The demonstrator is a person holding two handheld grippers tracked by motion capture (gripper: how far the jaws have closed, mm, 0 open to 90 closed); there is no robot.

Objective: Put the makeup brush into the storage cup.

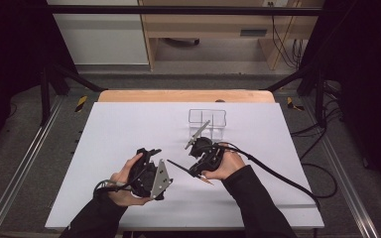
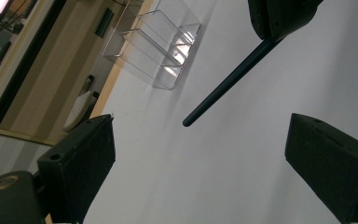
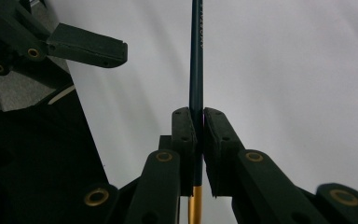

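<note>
Right claw [image 3: 196, 135]: jaws closed tight on a slim dark pen [image 3: 196, 56], gripped along the shaft; a gold-orange end is seen below the jaws. In the high view the pen [image 1: 179, 167] is held off the white table [image 1: 119, 129], its dark tip pointed toward the left claw [image 1: 149, 156].

Left claw [image 2: 200, 154]: jaws spread wide, nothing between them. The pen tip [image 2: 214, 95] is seen just ahead of its gap, not yet inside.

Clear plastic organiser [image 1: 208, 121]: stands beyond the right claw, toward the far edge of the table. It appears empty, though the clear walls make this hard to confirm.

Progress, as judged: pen lifted and secured in one claw. A handover to the left claw seems to be set up but not made. Placing in the organiser is probably left.
</note>
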